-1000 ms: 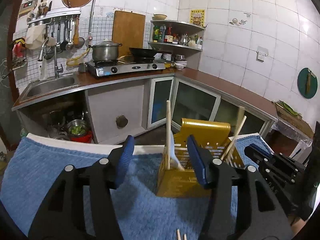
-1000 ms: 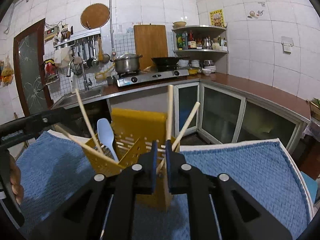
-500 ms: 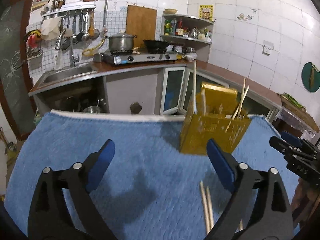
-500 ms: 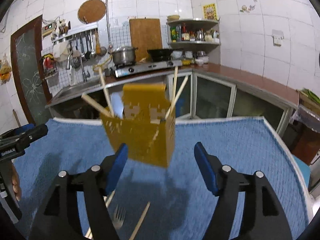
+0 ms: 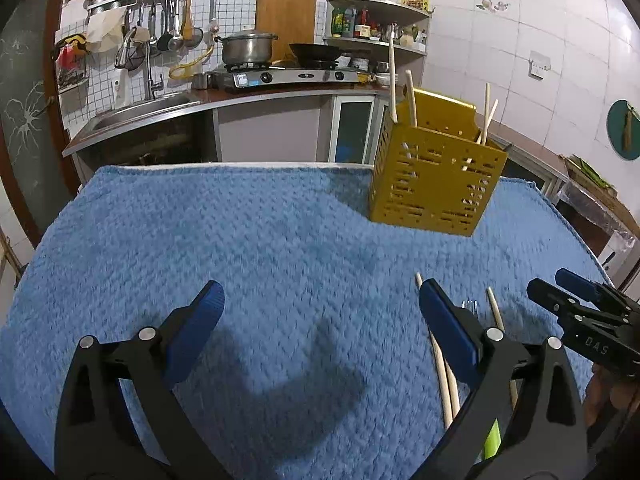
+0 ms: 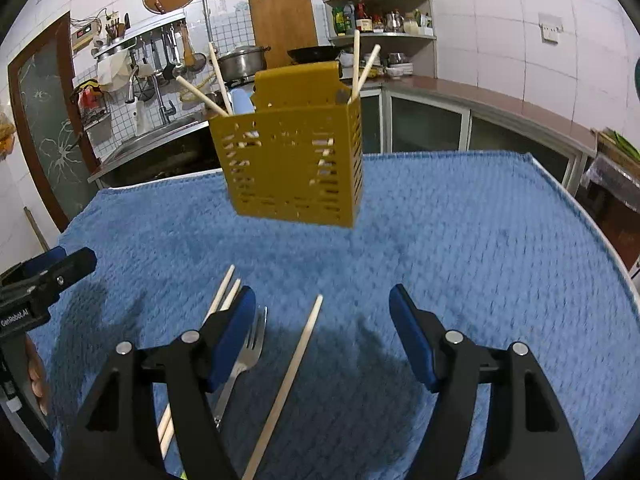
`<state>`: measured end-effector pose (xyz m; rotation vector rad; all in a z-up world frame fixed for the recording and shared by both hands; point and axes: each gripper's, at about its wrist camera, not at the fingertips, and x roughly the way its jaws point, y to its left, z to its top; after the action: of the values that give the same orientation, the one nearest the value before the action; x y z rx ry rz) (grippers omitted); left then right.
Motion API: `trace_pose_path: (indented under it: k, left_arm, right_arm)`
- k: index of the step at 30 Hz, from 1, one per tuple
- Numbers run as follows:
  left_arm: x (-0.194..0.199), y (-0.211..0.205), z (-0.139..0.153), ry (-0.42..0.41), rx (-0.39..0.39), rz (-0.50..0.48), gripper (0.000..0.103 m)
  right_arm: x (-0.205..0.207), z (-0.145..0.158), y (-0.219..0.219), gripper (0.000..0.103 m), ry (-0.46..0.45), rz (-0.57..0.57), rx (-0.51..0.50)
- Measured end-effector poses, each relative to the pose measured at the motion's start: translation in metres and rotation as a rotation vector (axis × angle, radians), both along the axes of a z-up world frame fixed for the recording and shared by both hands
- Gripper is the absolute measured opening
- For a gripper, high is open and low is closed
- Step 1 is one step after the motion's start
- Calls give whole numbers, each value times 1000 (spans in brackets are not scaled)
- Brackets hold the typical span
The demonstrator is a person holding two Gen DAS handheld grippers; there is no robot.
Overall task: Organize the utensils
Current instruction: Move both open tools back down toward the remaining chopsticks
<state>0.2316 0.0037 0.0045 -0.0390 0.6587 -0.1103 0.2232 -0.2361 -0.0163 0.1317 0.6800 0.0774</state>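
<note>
While both pairs of jaws, just opened, stand apart and empty, the right gripper (image 6: 322, 334) should straddle the loose chopstick (image 6: 294, 364) beside the fork (image 6: 246, 356), lifting it toward the yellow caddy (image 6: 292, 168); the left gripper (image 5: 320, 320) waits over the blue towel (image 5: 240, 240).

One holder (image 6: 292, 168); one fork (image 6: 244, 356); three loose chopsticks (image 6: 292, 372).
</note>
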Motion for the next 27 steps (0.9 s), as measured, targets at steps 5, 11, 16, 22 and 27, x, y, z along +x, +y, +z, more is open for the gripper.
trace_pose_path:
  k: [5,11,16,22,27]
  left_arm:
    - [-4,-2,-7,11,7,-3,95]
    - [-4,-5,-15,25,14,-5,95]
    - [1,-8,-23,45,33,2,95]
    - [7,-11,-31,78,37,6,95]
    - [14,-14,-31,99,8,7,95]
  right_arm:
    - [-2,-6,-2,68,13,-17,1]
    - [1,-10,-3,68,39,-42,-8]
    - [6,-18,1,68,82,-44,-29]
    - [20,-30,12,57,164,-34,-51]
    - [29,-43,16,39,225,-54,-50]
